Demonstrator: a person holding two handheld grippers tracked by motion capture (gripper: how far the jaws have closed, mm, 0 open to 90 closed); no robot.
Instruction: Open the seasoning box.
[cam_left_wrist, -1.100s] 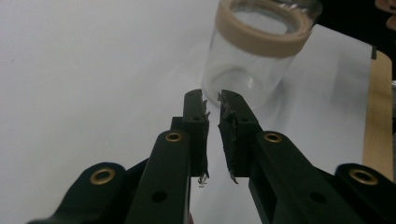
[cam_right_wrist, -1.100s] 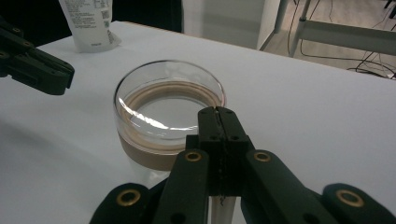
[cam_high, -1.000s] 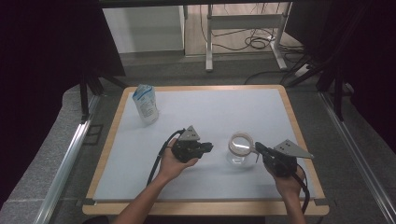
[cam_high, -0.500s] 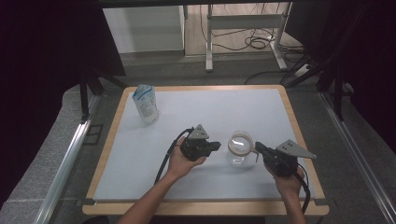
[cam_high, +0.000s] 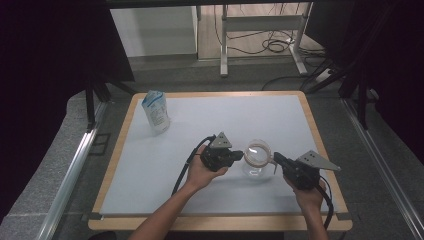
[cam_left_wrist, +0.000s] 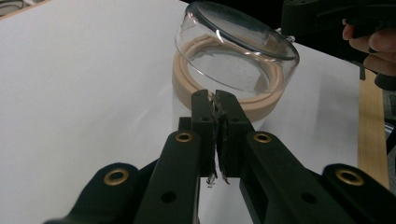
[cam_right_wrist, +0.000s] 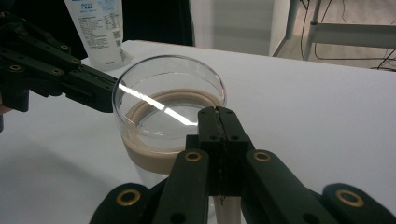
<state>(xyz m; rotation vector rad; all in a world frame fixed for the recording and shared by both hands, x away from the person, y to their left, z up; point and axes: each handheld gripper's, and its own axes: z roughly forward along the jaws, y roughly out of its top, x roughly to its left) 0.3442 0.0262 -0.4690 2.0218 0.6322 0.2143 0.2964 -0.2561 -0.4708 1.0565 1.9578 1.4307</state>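
Note:
A clear jar (cam_high: 257, 159) with a beige ring around its upper part stands on the white tabletop (cam_high: 150, 165), right of centre and toward the front. My left gripper (cam_high: 239, 155) points at the jar's left side, jaws shut together with nothing between them. In the left gripper view its tips (cam_left_wrist: 215, 95) sit just before the beige ring (cam_left_wrist: 187, 84). My right gripper (cam_high: 276, 158) comes in from the jar's right, also shut and empty. In the right gripper view its tips (cam_right_wrist: 216, 112) lie at the jar's (cam_right_wrist: 163, 107) near rim. Whether either tip touches the glass I cannot tell.
A white and blue pouch (cam_high: 156, 112) stands upright at the back left of the table. The table has a wooden border (cam_high: 320, 145). Beyond the far edge are a metal stand and cables on the floor (cam_high: 270, 45).
My left hand and its gripper have moved right across the table, up to the jar's left side. The right gripper and the jar have stayed where they were.

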